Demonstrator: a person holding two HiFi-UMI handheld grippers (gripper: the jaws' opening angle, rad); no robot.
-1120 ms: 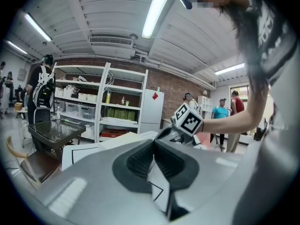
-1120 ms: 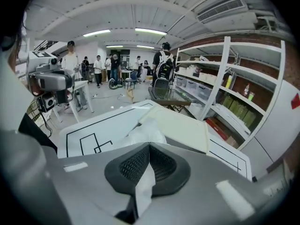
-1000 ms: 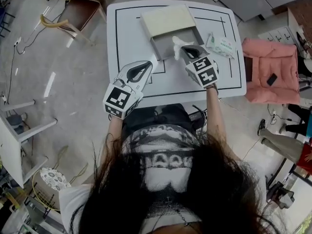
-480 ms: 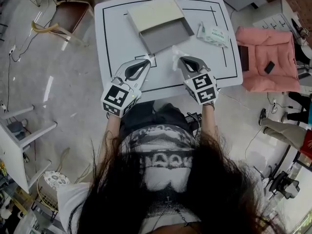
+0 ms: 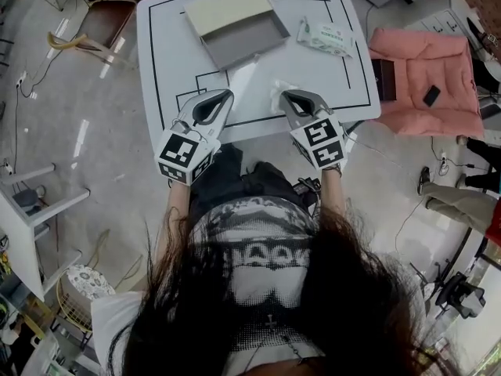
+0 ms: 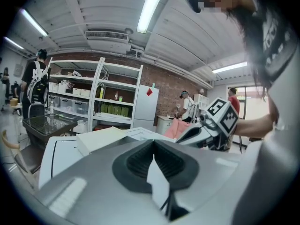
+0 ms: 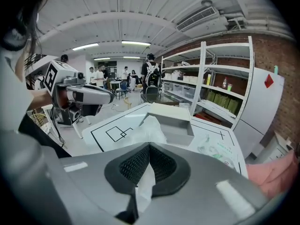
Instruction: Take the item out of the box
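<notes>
- Two jaw pairs, each pressed together at the tips.
- Right gripper [image 7: 149, 145]: clamps a thin white crumpled sheet [image 7: 149, 124] between ribbed black pads, the sheet's loose end billowing forward past the tips.
- Left gripper [image 6: 153, 142]: closed pad to pad, level with the right one and near it, above the near edge of the black-lined white table [image 5: 164, 69].
- Holds the sheet outside the shallow grey open box [image 5: 249, 41] and well short of it, over the table's near part; cannot tell whether sheet and tabletop touch.
- Farther out, the box itself, with a flat cream lid [image 5: 227, 8] resting over its far part.
- Right of the box, a white packet with green print [image 5: 325, 37], flat on the table.
- Past the table's right edge, a pink padded seat [image 5: 419, 77] carrying a small dark object [image 5: 431, 95].
</notes>
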